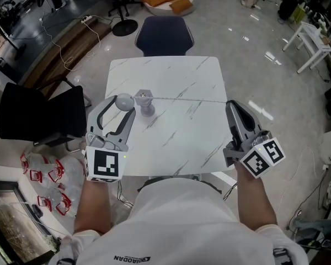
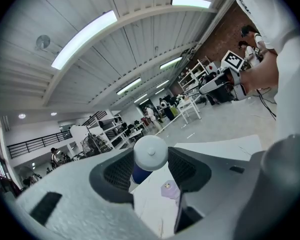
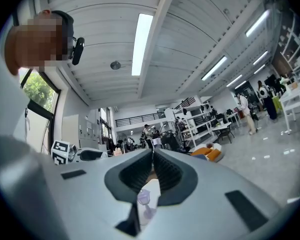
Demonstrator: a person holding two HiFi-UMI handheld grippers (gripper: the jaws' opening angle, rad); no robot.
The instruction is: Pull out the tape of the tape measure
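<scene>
**Grippers both clamped, tape strung across the table**

Left gripper [image 1: 125,105] is clenched on the tape measure [image 1: 123,100]. Its jaws stand wide with the round grey case seated between the pads and touching both. From that gripper's own view, a blue body shows under the grey cap.

Right gripper [image 1: 230,103] has its jaws pinched almost together on the free end of the tape [image 1: 182,99], gripped right at the tips.

The tape runs as one thin straight line from the case to the right gripper, across the far half of the white marbled table [image 1: 176,145]. The two grippers are well apart, left near the table's left edge and right near its right edge.

A small lilac stand [image 1: 145,100] with a hexagonal top stands upright on the table, just beside the case on its right. The tape crosses at the stand's top; can't tell if they touch.

A blue chair [image 1: 164,36] sits at the table's far side.
</scene>
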